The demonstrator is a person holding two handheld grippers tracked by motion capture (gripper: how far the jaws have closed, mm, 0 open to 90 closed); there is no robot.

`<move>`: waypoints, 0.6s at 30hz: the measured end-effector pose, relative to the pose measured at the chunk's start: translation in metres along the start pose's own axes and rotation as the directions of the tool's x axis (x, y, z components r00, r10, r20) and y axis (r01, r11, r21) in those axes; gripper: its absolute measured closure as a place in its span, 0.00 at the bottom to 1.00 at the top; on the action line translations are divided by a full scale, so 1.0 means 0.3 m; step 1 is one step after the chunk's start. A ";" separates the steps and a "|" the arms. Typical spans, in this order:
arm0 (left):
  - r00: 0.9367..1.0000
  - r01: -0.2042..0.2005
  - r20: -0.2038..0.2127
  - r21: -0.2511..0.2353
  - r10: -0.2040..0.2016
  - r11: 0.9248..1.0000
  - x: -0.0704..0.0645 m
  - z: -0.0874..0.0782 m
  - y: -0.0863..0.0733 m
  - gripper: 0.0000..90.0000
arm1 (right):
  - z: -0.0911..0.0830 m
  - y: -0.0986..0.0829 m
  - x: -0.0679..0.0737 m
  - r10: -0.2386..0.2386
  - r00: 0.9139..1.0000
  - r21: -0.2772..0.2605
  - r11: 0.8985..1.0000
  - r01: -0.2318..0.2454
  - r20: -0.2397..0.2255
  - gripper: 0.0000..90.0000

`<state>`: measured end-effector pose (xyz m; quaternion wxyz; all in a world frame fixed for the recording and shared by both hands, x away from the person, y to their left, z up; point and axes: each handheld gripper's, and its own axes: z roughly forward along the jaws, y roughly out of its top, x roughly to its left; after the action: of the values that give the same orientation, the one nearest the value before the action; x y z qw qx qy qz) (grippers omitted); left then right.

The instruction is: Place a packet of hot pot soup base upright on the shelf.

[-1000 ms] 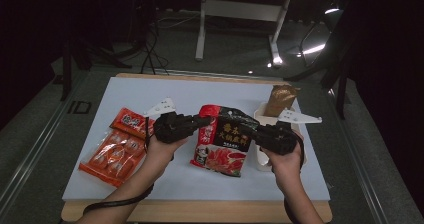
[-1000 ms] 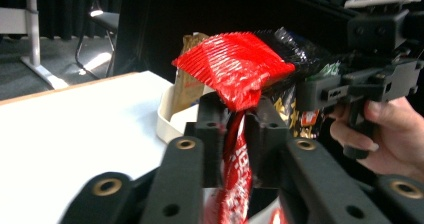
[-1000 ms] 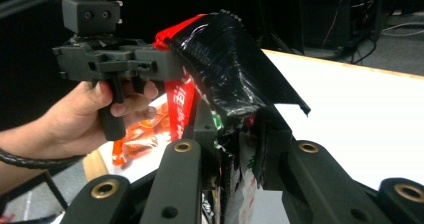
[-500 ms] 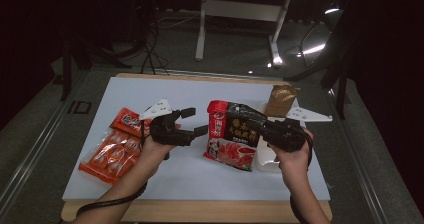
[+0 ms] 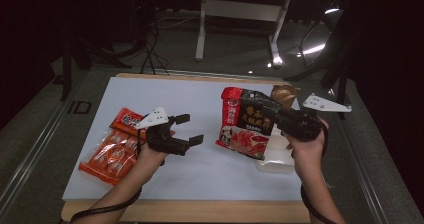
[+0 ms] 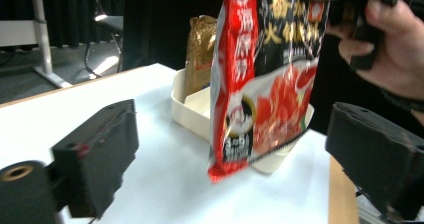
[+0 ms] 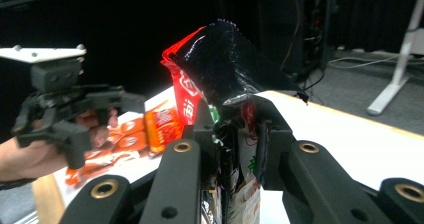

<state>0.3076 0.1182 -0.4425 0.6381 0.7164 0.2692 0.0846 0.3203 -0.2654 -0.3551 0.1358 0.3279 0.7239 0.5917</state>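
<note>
white table (image 5: pixel 200 99) under both hands: right claw (image 5: pixel 280 120) pinches the red-and-black soup packet (image 5: pixel 247 124) above a white tray (image 5: pixel 275 156); left claw (image 5: pixel 190 129) gapes wide, empty.

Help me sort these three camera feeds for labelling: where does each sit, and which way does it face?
High view: above the person's side, looking forward and down on the table; both forearms and tongs show.
Left gripper view: on the left tongs, facing the red and black packet; its open jaws show.
Right gripper view: on the right tongs, shut on that packet, facing the left tongs.
All three views share the packet.
</note>
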 end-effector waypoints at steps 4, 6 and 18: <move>1.000 -0.004 -0.003 0.014 0.004 1.000 0.002 -0.011 -0.017 0.02 | -0.014 0.019 -0.032 -0.003 1.000 -0.013 1.000 0.004 0.021 0.84; 1.000 -0.007 -0.014 0.015 0.007 1.000 0.001 -0.019 -0.030 0.02 | -0.023 0.032 -0.049 -0.006 1.000 -0.016 1.000 0.007 0.029 0.84; 0.998 -0.049 -0.023 0.036 0.050 0.998 -0.018 -0.074 -0.104 0.03 | -0.093 0.065 -0.165 0.002 0.994 -0.050 0.999 0.003 0.112 0.84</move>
<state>0.2843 0.1360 -0.4675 0.6197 0.7331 0.2603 0.1042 0.3472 -0.3165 -0.3389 0.1846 0.3569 0.7002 0.5901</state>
